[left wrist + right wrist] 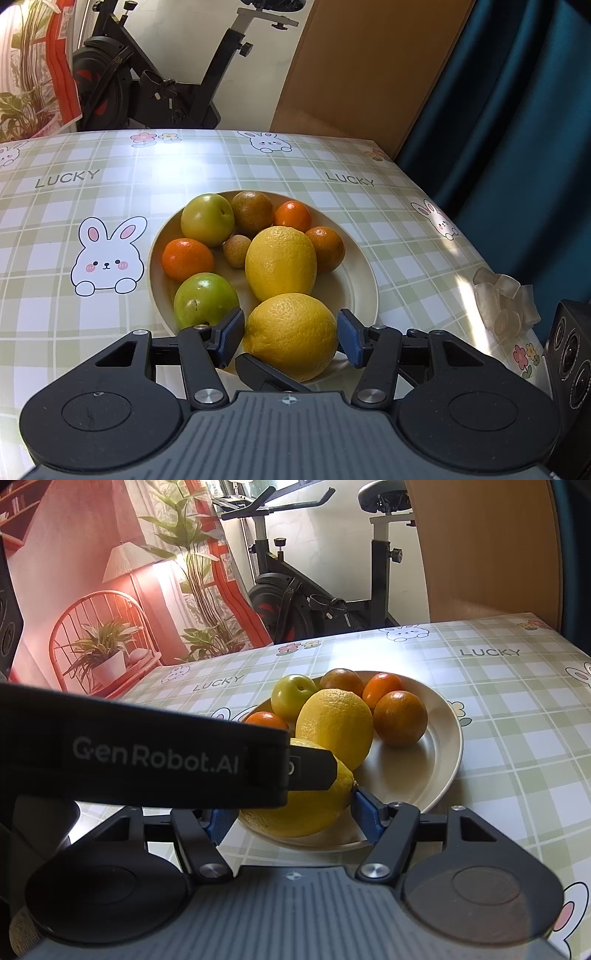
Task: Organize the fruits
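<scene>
Item: near lemon [291, 336], large, yellow, pebbled skin, lying at the front edge of the cream plate [364, 280], touching the second lemon [280, 262] just behind it. Left gripper [291, 334]: its blue pads straddle the near lemon, one at each flank, with a sliver of daylight on either side, so the fingers are parted and not gripping. Right gripper [291, 819]: also set about the same lemon, right pad at the skin, left pad half hidden behind the left gripper's black body, which crosses the view (whether it truly pinches I cannot tell). Further plate contents: two green fruits [207, 219], four oranges or mandarins, one of them [187, 258] at the left rim, a small tan fruit [237, 251] in the middle. Plate stands on a checked green tablecloth [92, 192] printed with rabbits and "LUCKY". Beyond: exercise bike [155, 85], wooden panel, teal curtain, a heap of clear clips at the table's right edge. Handling note, as judgement: two tools on one round fruit is crowded; better that one closes squarely across the widest part, slowly, while the other backs away, and that the lift goes straight up so the neighbouring lemon and green fruit are not nudged off the shallow plate.
</scene>
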A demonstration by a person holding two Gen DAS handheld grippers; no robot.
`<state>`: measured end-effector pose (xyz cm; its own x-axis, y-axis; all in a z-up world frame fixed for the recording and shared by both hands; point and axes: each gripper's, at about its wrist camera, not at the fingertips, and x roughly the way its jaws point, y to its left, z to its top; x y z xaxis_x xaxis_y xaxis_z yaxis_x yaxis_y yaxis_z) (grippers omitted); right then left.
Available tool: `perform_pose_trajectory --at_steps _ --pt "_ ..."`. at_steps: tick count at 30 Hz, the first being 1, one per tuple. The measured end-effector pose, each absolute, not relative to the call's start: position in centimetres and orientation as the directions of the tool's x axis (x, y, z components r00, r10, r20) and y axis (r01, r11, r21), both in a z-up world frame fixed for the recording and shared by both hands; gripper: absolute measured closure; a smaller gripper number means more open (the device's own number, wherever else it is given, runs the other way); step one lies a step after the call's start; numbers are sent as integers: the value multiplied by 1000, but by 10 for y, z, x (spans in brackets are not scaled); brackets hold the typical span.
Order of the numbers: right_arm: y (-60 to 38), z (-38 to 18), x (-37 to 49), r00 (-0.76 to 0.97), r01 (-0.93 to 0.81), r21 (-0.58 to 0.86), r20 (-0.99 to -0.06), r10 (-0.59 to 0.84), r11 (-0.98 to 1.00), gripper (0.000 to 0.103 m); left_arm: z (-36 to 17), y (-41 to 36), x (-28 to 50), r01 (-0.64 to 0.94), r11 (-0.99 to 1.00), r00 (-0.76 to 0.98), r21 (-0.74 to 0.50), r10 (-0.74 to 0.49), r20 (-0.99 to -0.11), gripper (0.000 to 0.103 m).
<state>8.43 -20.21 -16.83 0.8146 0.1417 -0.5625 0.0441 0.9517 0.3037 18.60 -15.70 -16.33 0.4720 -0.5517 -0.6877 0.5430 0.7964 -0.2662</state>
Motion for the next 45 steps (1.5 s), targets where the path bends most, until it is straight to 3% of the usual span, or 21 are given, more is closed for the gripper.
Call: perform_pose_trajectory --at_steps 32,45 --pt "-198 -168 89 794 59 247 -599 105 967 33 -165 -136 177 491 821 492 -291 -537 -685 42" --pt "-194 -160 81 788 74 165 -614 44 984 21 -144 -105 169 425 865 579 -266 -486 -654 23"
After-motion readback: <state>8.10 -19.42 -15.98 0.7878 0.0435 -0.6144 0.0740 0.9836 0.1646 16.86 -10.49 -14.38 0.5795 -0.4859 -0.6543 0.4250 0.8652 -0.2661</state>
